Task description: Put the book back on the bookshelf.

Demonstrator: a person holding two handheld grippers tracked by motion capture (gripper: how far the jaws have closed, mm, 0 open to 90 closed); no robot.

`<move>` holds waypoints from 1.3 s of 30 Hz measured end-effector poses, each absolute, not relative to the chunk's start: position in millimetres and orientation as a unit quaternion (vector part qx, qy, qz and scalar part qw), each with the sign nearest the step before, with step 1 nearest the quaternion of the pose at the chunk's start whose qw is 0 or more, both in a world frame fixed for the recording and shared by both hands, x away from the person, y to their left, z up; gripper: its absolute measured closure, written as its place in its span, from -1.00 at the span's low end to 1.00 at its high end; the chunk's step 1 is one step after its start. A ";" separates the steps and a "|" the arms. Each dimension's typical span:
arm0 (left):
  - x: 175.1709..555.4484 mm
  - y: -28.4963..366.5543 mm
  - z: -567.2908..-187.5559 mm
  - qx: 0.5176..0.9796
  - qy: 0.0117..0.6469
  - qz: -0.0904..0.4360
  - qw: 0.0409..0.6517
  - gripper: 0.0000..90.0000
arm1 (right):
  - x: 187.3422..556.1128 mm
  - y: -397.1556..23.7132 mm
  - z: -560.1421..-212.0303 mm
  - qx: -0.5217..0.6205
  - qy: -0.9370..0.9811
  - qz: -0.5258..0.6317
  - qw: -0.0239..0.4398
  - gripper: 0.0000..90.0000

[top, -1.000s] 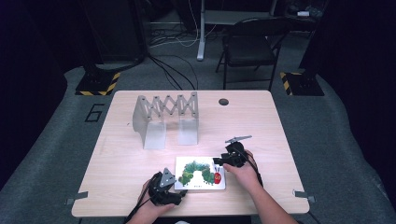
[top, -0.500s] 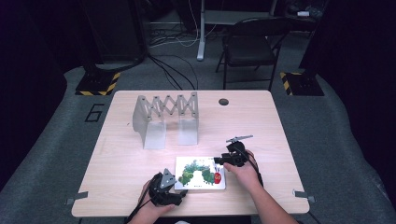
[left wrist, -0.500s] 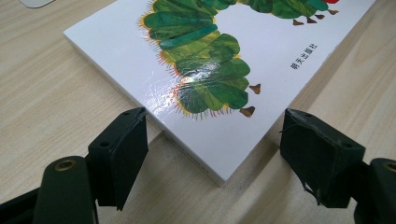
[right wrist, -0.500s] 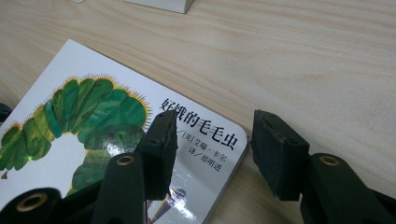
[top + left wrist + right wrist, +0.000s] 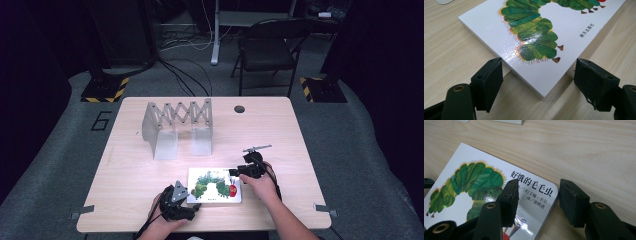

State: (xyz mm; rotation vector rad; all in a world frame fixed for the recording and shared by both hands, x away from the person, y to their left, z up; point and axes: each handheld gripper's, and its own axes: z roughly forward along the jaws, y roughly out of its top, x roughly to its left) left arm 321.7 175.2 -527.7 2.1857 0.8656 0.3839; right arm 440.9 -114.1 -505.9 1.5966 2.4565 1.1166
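Observation:
A white board book [image 5: 215, 186] with a green caterpillar on its cover lies flat near the table's front edge. My left gripper [image 5: 193, 205] sits at the book's front left corner. In the left gripper view that gripper [image 5: 539, 63] is open, and the corner of the book [image 5: 544, 30] lies between the jaws without touching them. My right gripper [image 5: 234, 173] is at the far right corner. In the right gripper view that gripper [image 5: 539, 183] is open: one jaw hovers over the cover of the book [image 5: 474, 182] by the title, the other stands over the bare table beside the edge.
A grey metal folding rack [image 5: 177, 127] stands upright on the far left half of the wooden table [image 5: 280, 130]. A round cable hole [image 5: 239, 108] is near the far edge. A folding chair [image 5: 267, 50] stands beyond the table.

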 end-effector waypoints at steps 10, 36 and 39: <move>321.1 173.0 -529.5 0.849 0.338 0.152 0.376 -0.57 | 442.7 -116.1 -504.7 0.521 0.776 0.355 -0.003 0.20; 321.2 171.8 -529.9 0.851 0.337 0.151 0.373 -0.66 | 437.2 -117.8 -493.6 0.507 0.776 0.375 0.009 0.21; 321.3 172.0 -529.4 0.853 0.337 0.149 0.370 -0.66 | 436.3 -119.5 -492.1 0.504 0.776 0.380 0.007 0.21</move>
